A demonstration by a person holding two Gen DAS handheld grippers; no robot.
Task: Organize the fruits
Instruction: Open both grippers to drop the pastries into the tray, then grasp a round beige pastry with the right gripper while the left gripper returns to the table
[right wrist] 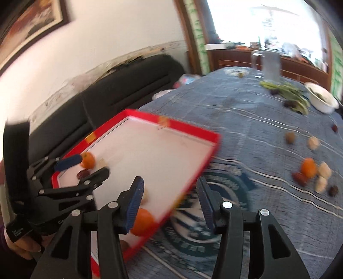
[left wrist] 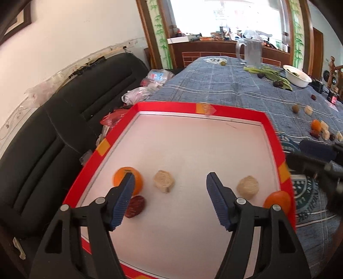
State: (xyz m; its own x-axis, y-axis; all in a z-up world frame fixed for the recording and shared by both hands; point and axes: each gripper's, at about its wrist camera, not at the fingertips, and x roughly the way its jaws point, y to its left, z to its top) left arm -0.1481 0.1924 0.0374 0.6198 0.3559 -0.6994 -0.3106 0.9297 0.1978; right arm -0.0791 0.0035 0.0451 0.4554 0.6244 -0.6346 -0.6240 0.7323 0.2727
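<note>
We find the left gripper jaws apart over the red-rimmed tray, nothing gripped, an orange beside one finger, the right gripper jaws apart, empty, at the tray's edge.

From where I stand, a white wall runs from nine to eleven o'clock, its lower edge trimmed with a worn patterned border. A dark-framed picture hangs high on it at ten o'clock. Against the wall sits a black upholstered sofa. At twelve o'clock a large window admits strong daylight and is overexposed. Brown wooden frames with green bamboo-print panels flank it. Below the window a wooden sideboard stands, its top cluttered. The floor is not visible.
</note>
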